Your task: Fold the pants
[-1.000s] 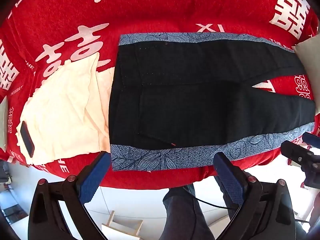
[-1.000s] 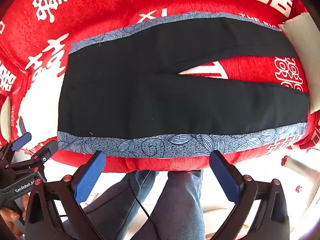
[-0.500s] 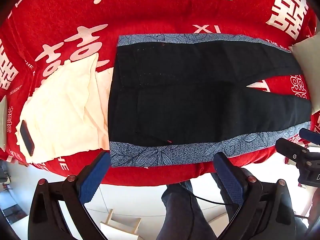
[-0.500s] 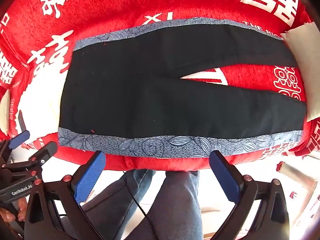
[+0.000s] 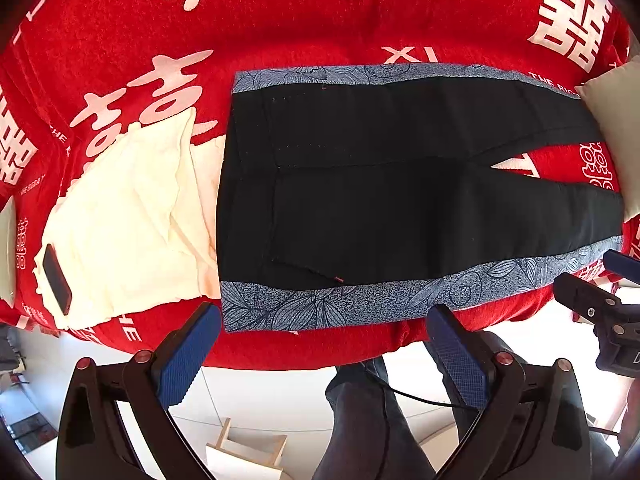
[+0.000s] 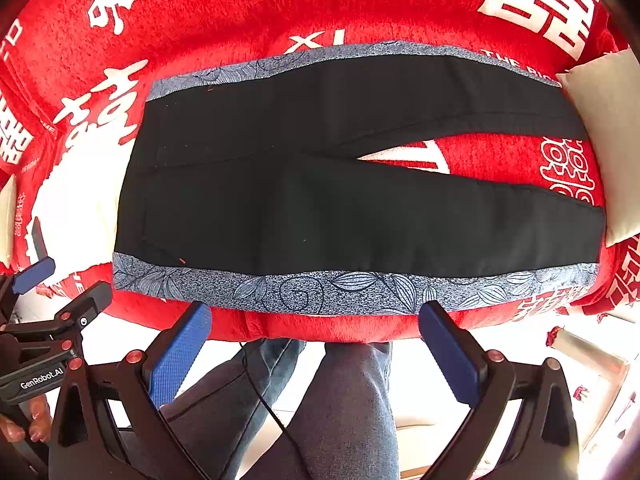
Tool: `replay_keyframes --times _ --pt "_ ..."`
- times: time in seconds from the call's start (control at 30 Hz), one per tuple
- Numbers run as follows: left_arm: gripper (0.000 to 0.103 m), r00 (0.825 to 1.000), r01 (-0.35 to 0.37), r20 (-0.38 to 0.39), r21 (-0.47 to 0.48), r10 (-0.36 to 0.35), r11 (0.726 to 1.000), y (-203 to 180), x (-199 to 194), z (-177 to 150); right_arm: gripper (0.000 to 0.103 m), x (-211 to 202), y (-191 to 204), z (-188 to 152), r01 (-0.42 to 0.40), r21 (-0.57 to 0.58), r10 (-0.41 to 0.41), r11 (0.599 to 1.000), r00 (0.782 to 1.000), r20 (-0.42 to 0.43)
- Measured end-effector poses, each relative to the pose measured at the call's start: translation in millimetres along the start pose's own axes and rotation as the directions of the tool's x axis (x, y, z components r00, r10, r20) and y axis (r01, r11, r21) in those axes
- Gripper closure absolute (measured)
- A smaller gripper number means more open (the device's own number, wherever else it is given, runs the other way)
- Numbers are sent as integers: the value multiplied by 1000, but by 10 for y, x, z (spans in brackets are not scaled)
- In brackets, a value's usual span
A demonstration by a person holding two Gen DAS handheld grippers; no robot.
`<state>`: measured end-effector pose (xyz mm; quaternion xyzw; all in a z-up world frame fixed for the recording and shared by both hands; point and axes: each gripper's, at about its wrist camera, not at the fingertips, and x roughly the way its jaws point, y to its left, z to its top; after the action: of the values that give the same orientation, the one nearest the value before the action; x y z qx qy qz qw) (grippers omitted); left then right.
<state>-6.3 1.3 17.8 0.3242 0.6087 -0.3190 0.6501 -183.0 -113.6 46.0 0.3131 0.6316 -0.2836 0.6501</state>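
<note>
A red blanket (image 5: 320, 20) with white characters is covering the surface you are working over, and the pants (image 5: 380, 200) are lying flat across the middle of it, unfolded. The pants are black with blue-grey leaf-print side bands; the waist is pointing to the left, and the two legs are running off to the right, parting in a narrow V with red showing between them (image 6: 404, 156). A cream garment (image 5: 128, 216) is lying just left of the waist, its edge touching or slipping under the pants. A pale cushion (image 5: 616, 120) is sitting at the leg ends on the right, over the hem of the far leg. A small dark phone-like slab (image 5: 57, 280) is resting on the cream garment's left end.

You are holding the left gripper (image 5: 320, 344) just off the near band of the pants by the waist, its blue fingers (image 5: 188, 354) spread wide and gripping nothing. Your right gripper (image 6: 316, 344) is hovering off the same near band further along the leg, fingers (image 6: 448, 356) equally wide and empty.
</note>
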Motion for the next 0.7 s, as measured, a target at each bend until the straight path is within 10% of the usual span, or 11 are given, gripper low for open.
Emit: replay_keyframes --times 0.7 --pt "0 1000 6 14 12 -6 1000 -5 -54 -61 0 -52 2 -82 10 10 -11 1000 1000 23"
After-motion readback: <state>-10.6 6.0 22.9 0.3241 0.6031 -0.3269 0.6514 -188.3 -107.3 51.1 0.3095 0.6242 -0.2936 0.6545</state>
